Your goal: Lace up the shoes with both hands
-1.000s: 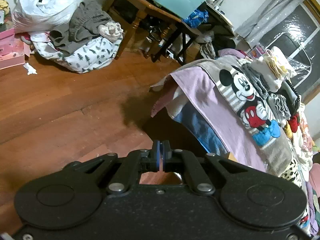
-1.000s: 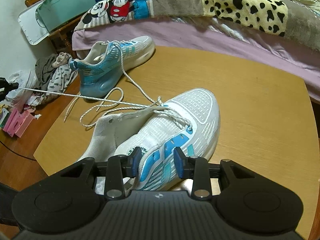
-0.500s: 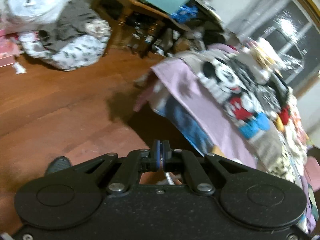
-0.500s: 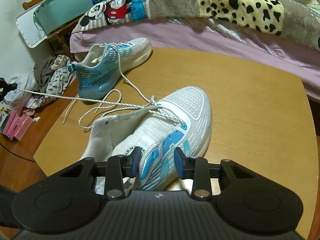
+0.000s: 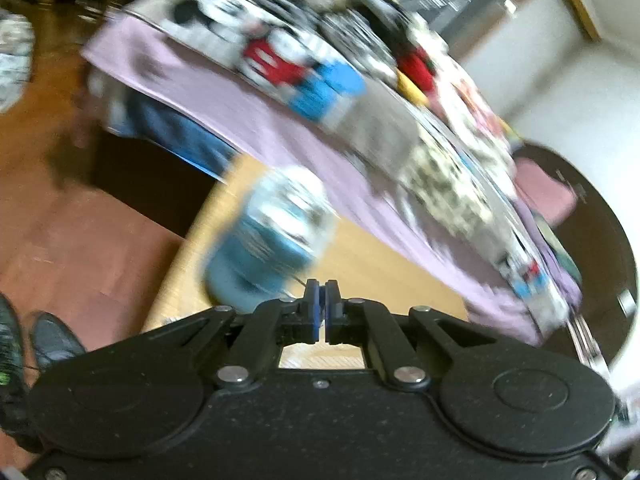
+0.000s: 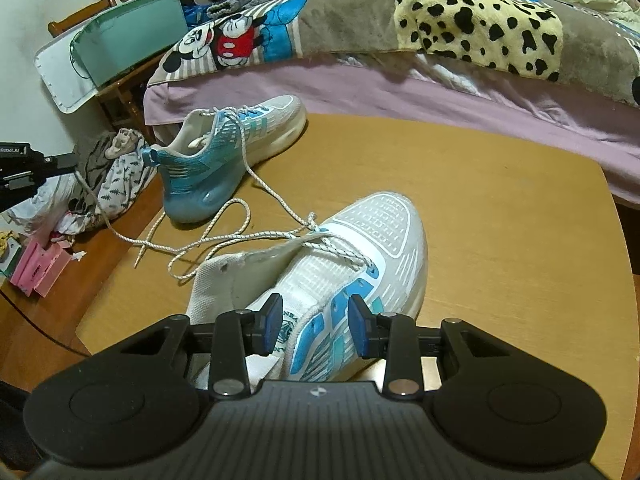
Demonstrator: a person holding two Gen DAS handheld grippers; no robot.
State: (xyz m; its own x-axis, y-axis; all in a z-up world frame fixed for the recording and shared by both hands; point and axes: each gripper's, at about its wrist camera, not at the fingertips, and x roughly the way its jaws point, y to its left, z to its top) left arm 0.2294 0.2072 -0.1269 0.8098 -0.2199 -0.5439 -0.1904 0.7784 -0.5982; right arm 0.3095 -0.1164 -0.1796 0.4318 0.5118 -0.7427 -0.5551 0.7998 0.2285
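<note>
The right claw [image 6: 314,326] pinches the near shoe's [image 6: 360,256] collar, toe pointing away. The left claw [image 5: 321,308], pressed together, holds the lace [image 6: 192,242] trailing off leftward.

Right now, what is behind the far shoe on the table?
Behind the far shoe hangs the bed's purple sheet, with a cartoon mouse blanket above it. The shoe's own body covers whatever lies under the bed edge there.
</note>
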